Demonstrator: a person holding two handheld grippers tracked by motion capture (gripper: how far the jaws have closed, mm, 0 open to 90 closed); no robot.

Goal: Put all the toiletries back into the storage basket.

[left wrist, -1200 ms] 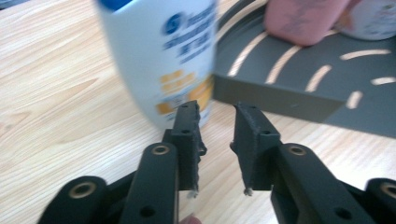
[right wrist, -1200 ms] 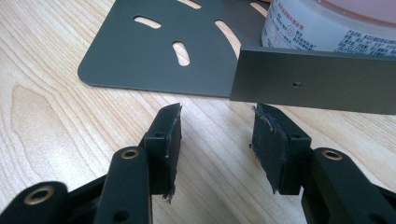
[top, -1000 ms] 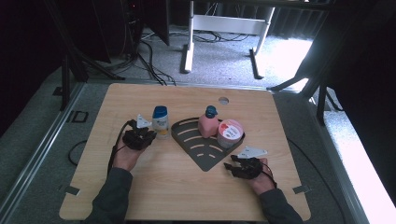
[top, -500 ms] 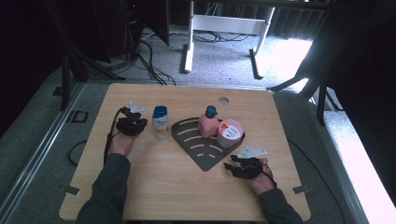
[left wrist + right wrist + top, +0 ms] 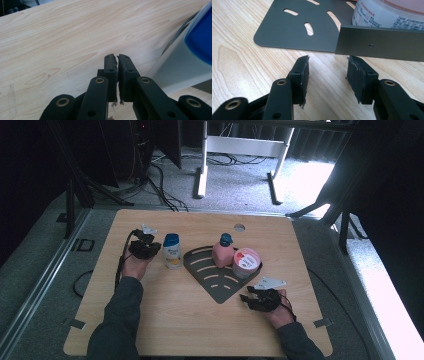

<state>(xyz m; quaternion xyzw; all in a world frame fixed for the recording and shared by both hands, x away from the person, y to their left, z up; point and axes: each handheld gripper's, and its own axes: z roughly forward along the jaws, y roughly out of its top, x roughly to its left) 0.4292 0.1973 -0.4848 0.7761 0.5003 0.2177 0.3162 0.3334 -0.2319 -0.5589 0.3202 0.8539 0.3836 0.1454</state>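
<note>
Since a second ago the left gripper [image 5: 150, 240] has drawn away from the white bottle with the blue cap [image 5: 172, 251], moving out toward the left edge of the table [image 5: 165, 320] and a little toward its far edge; the bottle stands upright where it was. The right gripper [image 5: 248, 300] has kept its place.

The left gripper now sits just beside the bottle on its left, with a slim gap between them in the high view. In the left gripper view its jaws are together with nothing between them, and the bottle [image 5: 185, 57] rises close at the right of that view over bare wood.

The bottle is in the left half of the table, about midway between the near and far edges, just left of a dark grey slotted tray [image 5: 215, 280] shaped like a fan. On the tray stand a pink bottle with a blue cap [image 5: 222, 252] and, touching it on the right, a round tub with a pink lid [image 5: 246, 262].

The right gripper rests near the tray's near right edge. In the right gripper view its jaws stand apart, empty, with the tray's upright rim [image 5: 379, 43] just ahead of the tips and the tub [image 5: 387, 13] behind that rim.
</note>
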